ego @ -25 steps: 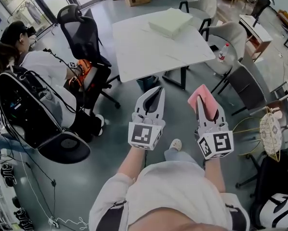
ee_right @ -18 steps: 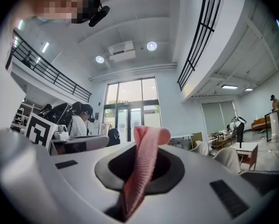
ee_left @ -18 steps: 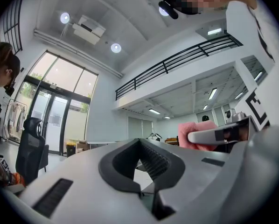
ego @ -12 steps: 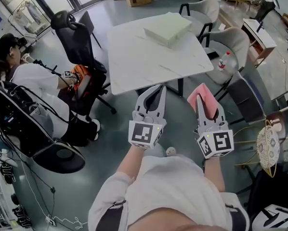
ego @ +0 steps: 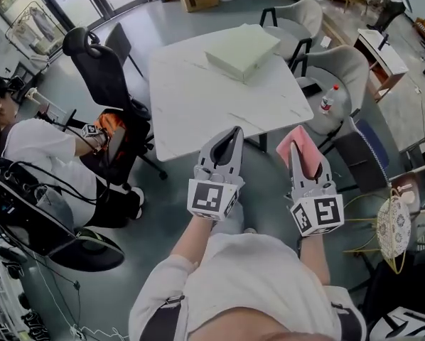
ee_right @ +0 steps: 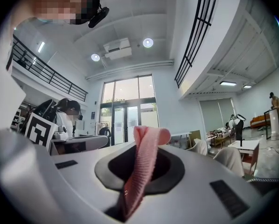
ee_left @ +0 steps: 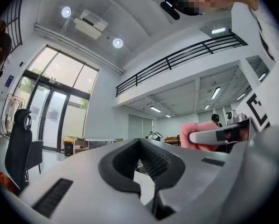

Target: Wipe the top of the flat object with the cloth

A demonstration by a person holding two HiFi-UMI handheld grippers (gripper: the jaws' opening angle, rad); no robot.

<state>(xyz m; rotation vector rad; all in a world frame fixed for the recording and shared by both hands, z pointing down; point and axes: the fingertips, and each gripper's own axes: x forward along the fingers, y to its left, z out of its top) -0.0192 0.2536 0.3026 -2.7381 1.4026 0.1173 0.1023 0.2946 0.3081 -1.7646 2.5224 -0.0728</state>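
In the head view, the left tongs [ego: 234,133] and the right tongs [ego: 296,150] are held side by side at the lower centre of the frame, above grey floor and just short of the near edge of the white counter [ego: 191,101]. The left tongs are seen closed in the left gripper view, jaw against jaw, with nothing gripped between them. The right tongs are clamped on the pink cloth [ego: 303,146]; in the right gripper view the cloth is pinched between the jaws, and a folded end stands up past the tips. The flat object [ego: 242,50], a pale green slab, is seen lying at the far side of the counter in the upper centre of the frame, well apart from both tongs. A black office chair [ego: 102,66] is placed at the counter's left side, and a seated person [ego: 38,148] is seen at the left edge. Grey chairs [ego: 344,66] are set along the counter's right side, with a bottle [ego: 328,99] on one seat.
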